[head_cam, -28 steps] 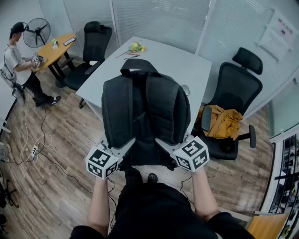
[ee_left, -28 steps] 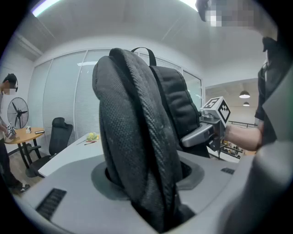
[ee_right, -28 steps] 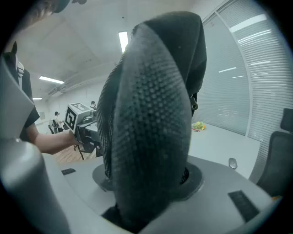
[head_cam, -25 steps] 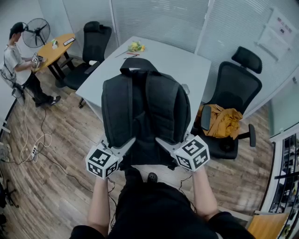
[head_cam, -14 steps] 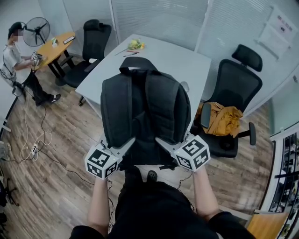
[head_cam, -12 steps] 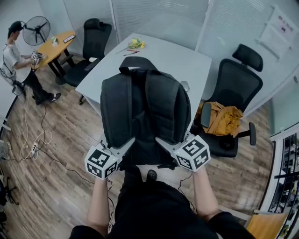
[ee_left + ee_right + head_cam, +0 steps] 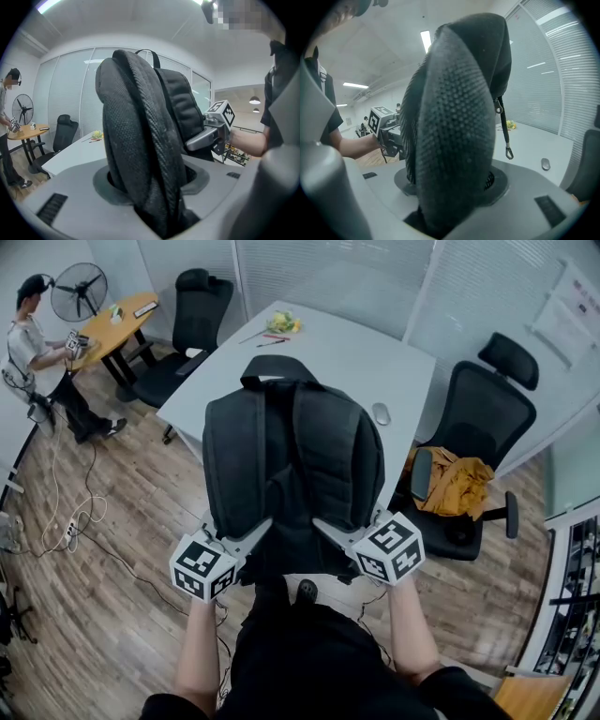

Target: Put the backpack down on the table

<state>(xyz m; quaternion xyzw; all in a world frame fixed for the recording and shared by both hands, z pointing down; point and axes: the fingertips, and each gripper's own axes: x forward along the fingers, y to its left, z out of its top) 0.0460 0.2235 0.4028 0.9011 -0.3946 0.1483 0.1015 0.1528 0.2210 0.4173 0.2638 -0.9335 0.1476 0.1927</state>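
Backpack (image 7: 292, 474) aloft, near side of the white bench (image 7: 328, 362).
Left claw (image 7: 248, 535) and right claw (image 7: 337, 532) were each clamped on a padded shoulder strap (image 7: 236, 451); bag was upright in the air, contents unseen.

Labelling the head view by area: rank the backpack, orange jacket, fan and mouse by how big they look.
1. backpack, though nearness to the camera inflates it
2. orange jacket
3. fan, only slightly smaller
4. mouse

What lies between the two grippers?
In the head view, the lower part of the backpack lies there; the left gripper and the right gripper each clamp a shoulder strap.
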